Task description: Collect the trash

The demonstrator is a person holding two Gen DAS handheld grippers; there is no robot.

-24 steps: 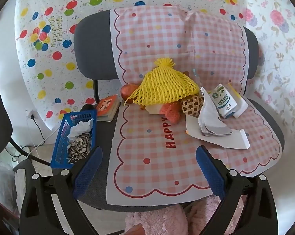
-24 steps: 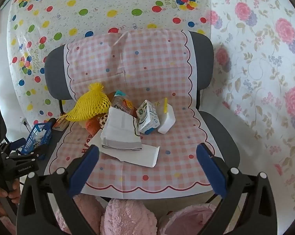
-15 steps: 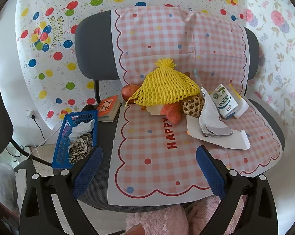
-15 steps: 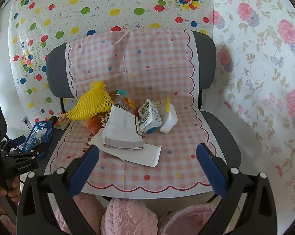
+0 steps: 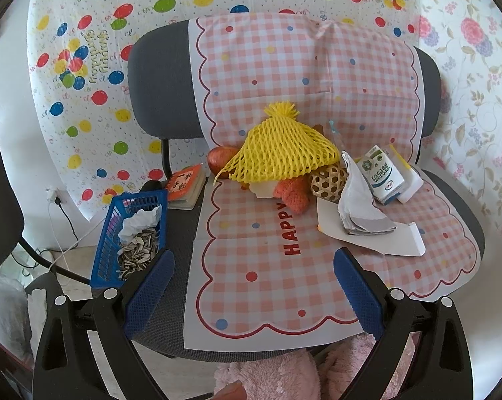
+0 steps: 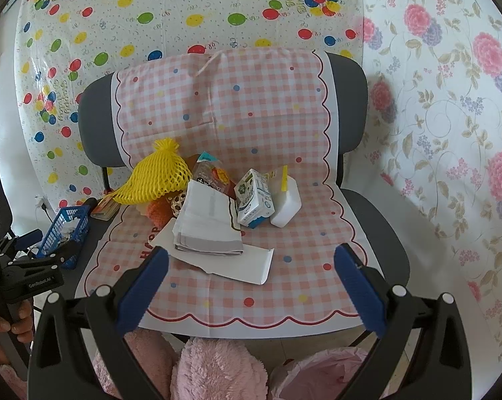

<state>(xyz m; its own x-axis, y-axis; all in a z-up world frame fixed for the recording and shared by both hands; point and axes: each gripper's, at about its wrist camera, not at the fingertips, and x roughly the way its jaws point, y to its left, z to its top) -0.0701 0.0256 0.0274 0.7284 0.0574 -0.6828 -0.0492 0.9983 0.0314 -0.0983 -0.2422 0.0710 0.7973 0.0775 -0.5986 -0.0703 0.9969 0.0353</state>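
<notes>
Both the left gripper (image 5: 251,283) and right gripper (image 6: 251,273) hover off the seat's front edge with jaws spread and empty, apparently to size up the trash — folded paper (image 6: 211,230), carton (image 6: 254,200), yellow net (image 5: 280,153) — heaped toward the seat's back.

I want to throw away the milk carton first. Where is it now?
In the right wrist view the milk carton stands mid-seat on the checked cloth, between the folded paper on its left and a white box on its right.
</notes>
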